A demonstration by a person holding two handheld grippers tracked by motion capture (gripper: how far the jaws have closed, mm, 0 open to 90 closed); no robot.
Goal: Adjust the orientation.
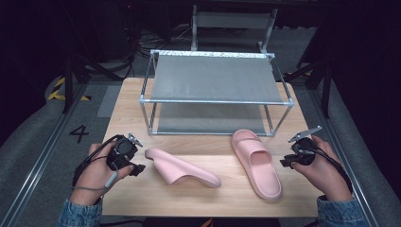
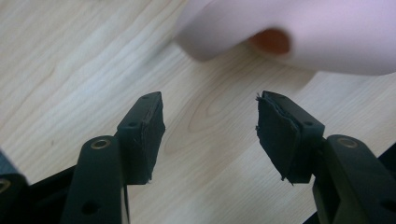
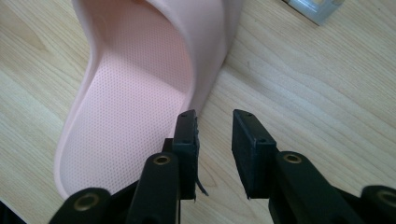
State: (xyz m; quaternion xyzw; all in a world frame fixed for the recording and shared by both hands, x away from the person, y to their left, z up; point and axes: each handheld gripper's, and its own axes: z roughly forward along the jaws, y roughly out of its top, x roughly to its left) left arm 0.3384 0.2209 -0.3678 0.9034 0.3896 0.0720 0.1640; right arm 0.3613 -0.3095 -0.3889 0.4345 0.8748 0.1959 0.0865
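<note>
Pink slippers, two of them, lie on the wooden desk (image 1: 132, 113) in front of a two-tier metal shoe rack (image 1: 215, 90). The left slipper (image 1: 182, 168) rests on its side, sole edge up; the right slipper (image 1: 257, 163) sits upright, toe toward the rack. Both rack shelves are bare.

Left claw (image 1: 137, 168) is held just beside the heel end of the tipped slipper, released, jaws wide apart with nothing between them (its own camera shows that slipper (image 2: 299, 37) close ahead, not yet touched). Right claw (image 1: 287, 163) sits just off the outer edge of the upright slipper (image 3: 140, 93), also released, jaws only partly apart and empty.

Assessment: the approach step is in hand; no grasp made. The next move likely calls for each claw to straddle a slipper's side wall and clench. The tipped slipper may need righting before it goes onto a shelf.
</note>
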